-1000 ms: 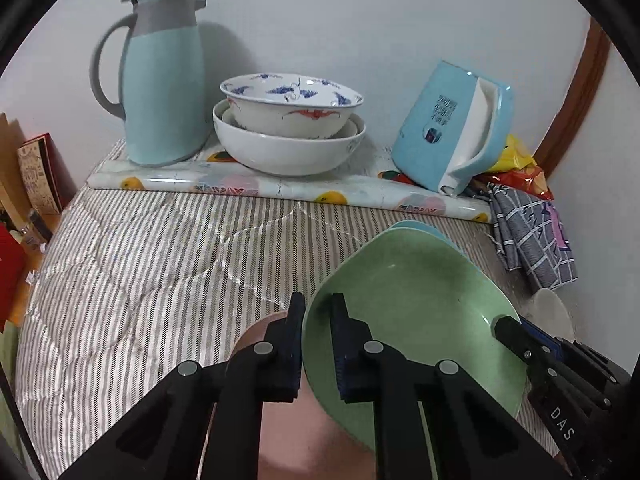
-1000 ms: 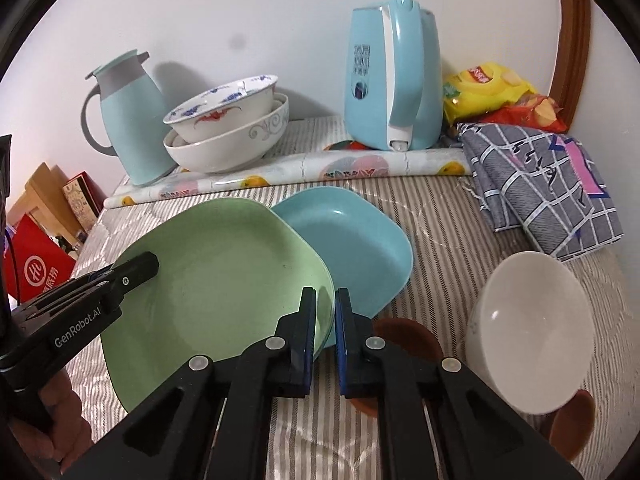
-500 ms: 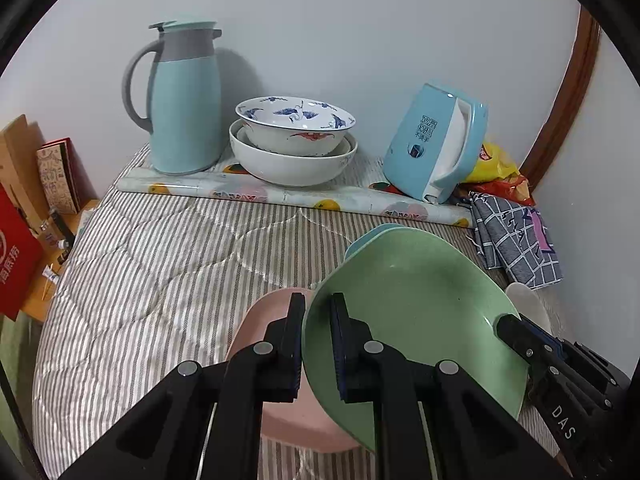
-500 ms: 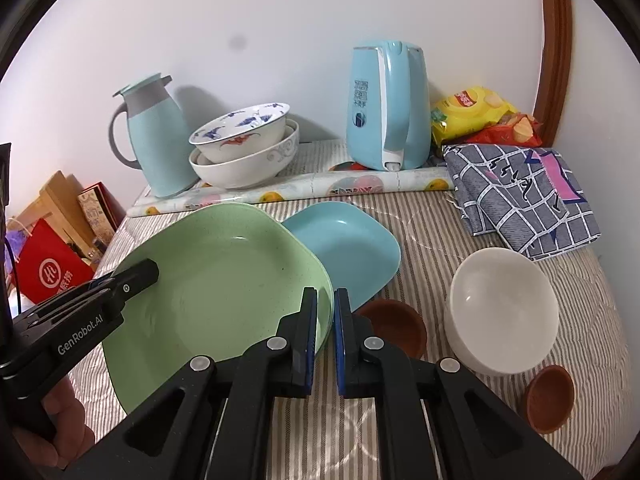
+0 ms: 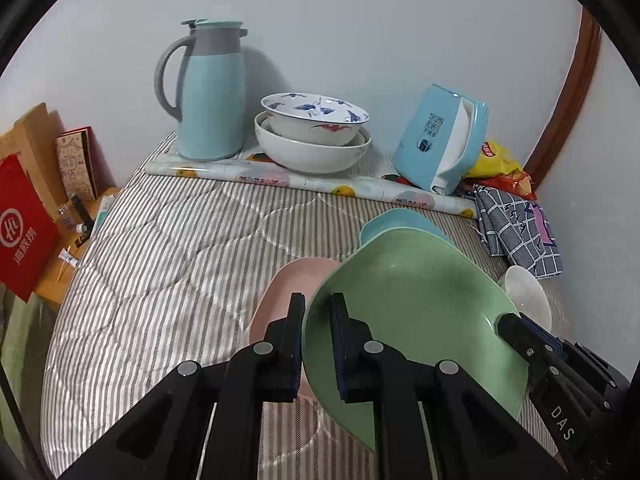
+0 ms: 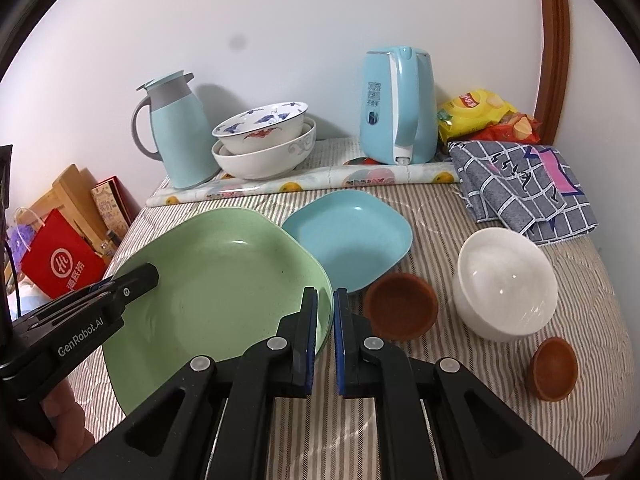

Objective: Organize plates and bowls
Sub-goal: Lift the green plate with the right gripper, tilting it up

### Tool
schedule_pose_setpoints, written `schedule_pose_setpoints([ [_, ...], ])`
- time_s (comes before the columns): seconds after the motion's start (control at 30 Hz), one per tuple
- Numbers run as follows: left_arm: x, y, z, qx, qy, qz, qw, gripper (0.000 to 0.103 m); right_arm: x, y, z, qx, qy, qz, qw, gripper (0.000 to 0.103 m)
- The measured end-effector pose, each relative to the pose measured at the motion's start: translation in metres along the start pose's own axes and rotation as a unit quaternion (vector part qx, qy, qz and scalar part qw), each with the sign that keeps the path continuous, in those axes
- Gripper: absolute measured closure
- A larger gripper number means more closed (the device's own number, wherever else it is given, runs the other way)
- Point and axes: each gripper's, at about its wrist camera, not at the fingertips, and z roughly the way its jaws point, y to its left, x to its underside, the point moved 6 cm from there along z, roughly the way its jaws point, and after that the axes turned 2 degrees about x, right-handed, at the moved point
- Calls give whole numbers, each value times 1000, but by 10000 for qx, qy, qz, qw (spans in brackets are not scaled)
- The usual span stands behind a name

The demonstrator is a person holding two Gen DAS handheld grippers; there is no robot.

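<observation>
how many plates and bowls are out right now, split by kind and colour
Plates: 3 – green plate held by both grippers, blue plate, pink plate
Large white bowls, nested by the wall: 2 – crane-patterned bowl inside plain bowl
White bowl: 1
Small brown bowls: 2 –
Total: 8

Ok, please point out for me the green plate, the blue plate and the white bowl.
green plate (image 6: 224, 280), right wrist view, on its inner floor.
blue plate (image 6: 348, 236), right wrist view, on the middle of its inside.
white bowl (image 6: 506, 280), right wrist view, on its inner wall.
</observation>
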Motion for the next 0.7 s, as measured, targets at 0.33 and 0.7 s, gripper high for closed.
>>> schedule_pose_setpoints([
  [0.33,14,13,0,-117,75,-142,9998,90,15,11,6,-54,121,-134,9998,95],
  [0.7,34,35,24,-272,413,-314,9983,90,37,22,36,-118,503,-249,9984,95],
])
